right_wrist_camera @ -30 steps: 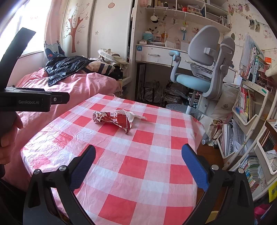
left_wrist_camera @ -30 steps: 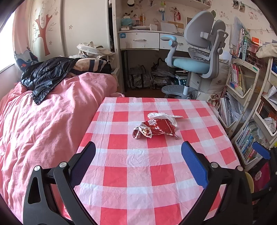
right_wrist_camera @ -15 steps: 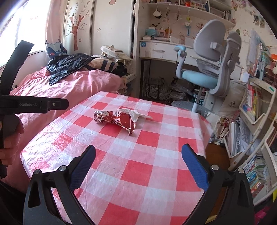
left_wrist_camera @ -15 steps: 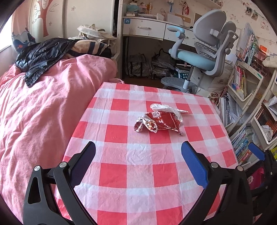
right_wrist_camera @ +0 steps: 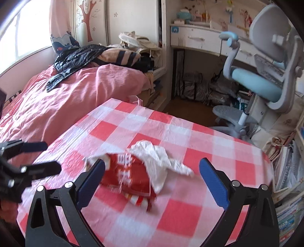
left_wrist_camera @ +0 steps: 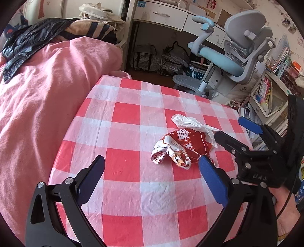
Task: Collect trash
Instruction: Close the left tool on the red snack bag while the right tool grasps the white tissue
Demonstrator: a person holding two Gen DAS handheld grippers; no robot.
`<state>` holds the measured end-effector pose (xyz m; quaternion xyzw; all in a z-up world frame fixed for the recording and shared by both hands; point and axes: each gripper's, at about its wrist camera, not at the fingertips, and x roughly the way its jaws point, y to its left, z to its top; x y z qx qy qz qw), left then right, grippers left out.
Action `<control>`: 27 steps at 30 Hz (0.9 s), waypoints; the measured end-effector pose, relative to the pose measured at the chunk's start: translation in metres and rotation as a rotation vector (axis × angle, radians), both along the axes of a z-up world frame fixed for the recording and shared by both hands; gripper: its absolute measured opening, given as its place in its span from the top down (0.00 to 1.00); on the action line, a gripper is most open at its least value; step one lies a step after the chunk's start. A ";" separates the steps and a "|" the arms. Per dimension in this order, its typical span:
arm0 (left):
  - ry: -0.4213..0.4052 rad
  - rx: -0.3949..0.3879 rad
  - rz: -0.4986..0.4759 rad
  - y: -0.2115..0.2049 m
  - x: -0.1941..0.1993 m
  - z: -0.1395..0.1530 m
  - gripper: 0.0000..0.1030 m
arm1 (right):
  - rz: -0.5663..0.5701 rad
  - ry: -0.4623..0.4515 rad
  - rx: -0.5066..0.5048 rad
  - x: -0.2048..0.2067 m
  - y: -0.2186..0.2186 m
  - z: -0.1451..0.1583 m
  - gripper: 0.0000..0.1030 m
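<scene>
Bedding (left_wrist_camera: 47, 91) in pink fills the left side of both views, with a black plastic bag (left_wrist_camera: 24, 43) lying on top of it near the wall. Next to the bed stands a table under a red-and-white checked tablecloth (left_wrist_camera: 133, 117). The left gripper (left_wrist_camera: 152, 178) hovers over the near part of the table with its blue-padded fingers spread wide and nothing between them. A crumpled red snack wrapper (left_wrist_camera: 182, 148) lies on the tablecloth, right of centre in the left wrist view, with a white crumpled plastic piece (left_wrist_camera: 191, 123) touching its far edge. The wrapper sits just ahead of the left gripper's right finger. The right gripper (right_wrist_camera: 152, 176) is likewise spread open and holds nothing; in its own view the wrapper (right_wrist_camera: 129, 176) and the white piece (right_wrist_camera: 157, 161) sit between and just ahead of its fingers, blurred. Contact between those fingers and the wrapper cannot be confirmed. In the left wrist view the right gripper (left_wrist_camera: 233, 131) enters from the right edge, one finger close beside the wrapper, and a hand (left_wrist_camera: 285, 209) grips its body. Beyond the table stand a white desk (left_wrist_camera: 171, 17) and a grey and light-blue chair (left_wrist_camera: 233, 55). Bookshelves (left_wrist_camera: 269, 93) occupy the far right.
</scene>
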<state>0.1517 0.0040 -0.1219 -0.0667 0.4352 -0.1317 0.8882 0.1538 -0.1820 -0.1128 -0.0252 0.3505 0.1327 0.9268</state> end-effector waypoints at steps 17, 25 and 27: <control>0.110 0.024 -0.173 -0.058 0.042 -0.052 0.62 | 0.077 0.178 0.008 0.036 0.004 -0.052 0.84; 0.007 0.077 -0.181 -0.041 -0.004 -0.016 0.78 | 0.048 0.056 0.091 -0.049 -0.016 -0.010 0.85; -0.031 0.104 -0.161 -0.034 -0.023 -0.003 0.78 | 0.044 0.029 0.099 -0.079 -0.020 0.002 0.85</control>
